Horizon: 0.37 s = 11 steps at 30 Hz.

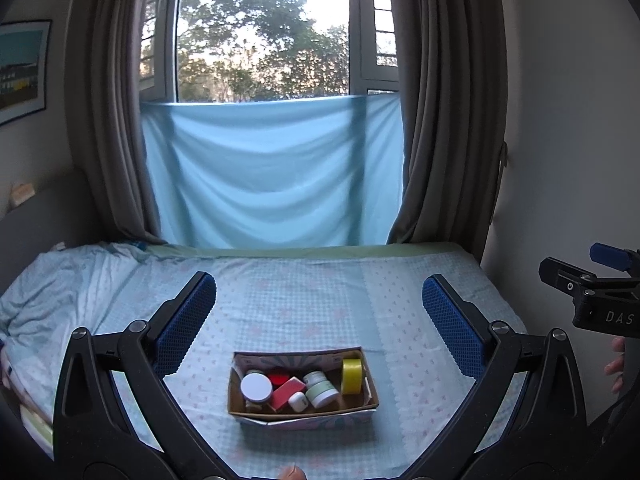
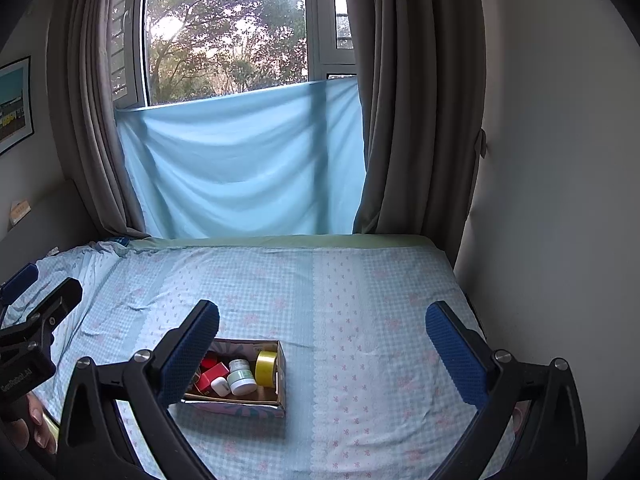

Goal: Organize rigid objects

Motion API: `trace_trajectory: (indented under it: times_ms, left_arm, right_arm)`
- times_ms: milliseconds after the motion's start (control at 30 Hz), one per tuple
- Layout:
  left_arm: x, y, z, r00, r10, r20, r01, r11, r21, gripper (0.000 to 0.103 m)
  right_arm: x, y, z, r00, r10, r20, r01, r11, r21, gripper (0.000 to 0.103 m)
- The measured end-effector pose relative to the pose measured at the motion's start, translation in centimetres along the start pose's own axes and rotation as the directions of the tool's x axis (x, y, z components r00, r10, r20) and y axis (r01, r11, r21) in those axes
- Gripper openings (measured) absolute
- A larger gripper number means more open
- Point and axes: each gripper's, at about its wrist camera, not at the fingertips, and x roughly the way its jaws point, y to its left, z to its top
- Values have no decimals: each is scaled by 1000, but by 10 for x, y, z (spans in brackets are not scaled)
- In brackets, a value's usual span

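A shallow cardboard box (image 1: pixel 362 376) sits on the bed, also in the right wrist view (image 2: pixel 282 380). It holds a yellow tape roll (image 1: pixel 352 376), a white-lidded jar (image 1: pixel 256 386), a red box (image 1: pixel 287 393), a red lid (image 1: pixel 279 379), two pale green jars (image 1: pixel 321 389) and a small white jar (image 1: pixel 298 401). My left gripper (image 1: pixel 320 300) is open and empty, above and behind the box. My right gripper (image 2: pixel 322 328) is open and empty, to the right of the box; its left finger (image 2: pixel 188 356) hides the box's left part. The tape roll (image 2: pixel 267 368) shows there too.
The bed (image 2: pixel 360 320) has a light blue checked sheet with a crumpled quilt (image 1: pixel 60 280) at the left. A blue cloth (image 1: pixel 272 176) hangs over the window between grey curtains (image 1: pixel 440 120). A wall (image 2: pixel 560 200) runs along the bed's right side.
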Motion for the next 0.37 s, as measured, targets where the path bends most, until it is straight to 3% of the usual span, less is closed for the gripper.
trace_trajectory:
  times_ms: [367]
  left_arm:
    - [1, 6, -2, 1000, -9, 10, 9, 1000, -16, 103]
  right_arm:
    - [3, 3, 1, 1000, 1, -5, -1, 1000, 5, 103]
